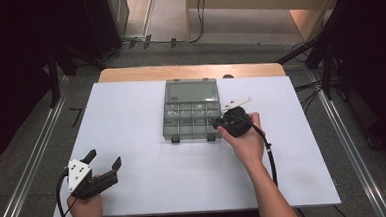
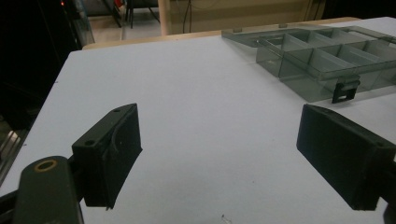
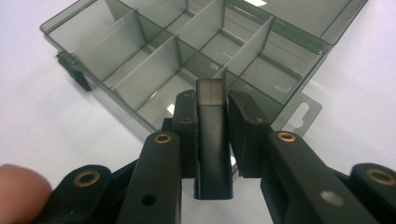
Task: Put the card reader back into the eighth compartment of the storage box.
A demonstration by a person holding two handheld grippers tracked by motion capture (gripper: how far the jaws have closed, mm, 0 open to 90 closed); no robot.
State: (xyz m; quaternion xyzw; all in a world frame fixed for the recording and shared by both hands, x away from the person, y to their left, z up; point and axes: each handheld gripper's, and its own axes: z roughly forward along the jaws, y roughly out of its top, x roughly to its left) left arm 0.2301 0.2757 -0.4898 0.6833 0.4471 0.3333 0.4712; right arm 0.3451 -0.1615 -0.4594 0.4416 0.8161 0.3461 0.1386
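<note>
At table centre, 1 smoke-grey compartment box (image 1: pixel 191 114), likely light, rigid, brittle plastic: right gripper (image 3: pixel 212 109) clamped on its black latch (image 3: pixel 213 144), the best hold; left gripper (image 2: pixel 219 140) spread, idle.

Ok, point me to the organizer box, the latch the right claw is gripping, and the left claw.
organizer box (image 1: pixel 192 119), high view, on a divider of the compartment tray.
latch (image 3: pixel 211 135), right gripper view, on its dark front face between the jaws.
left claw (image 1: pixel 105 160), high view, midway between its open fingertips.
</note>
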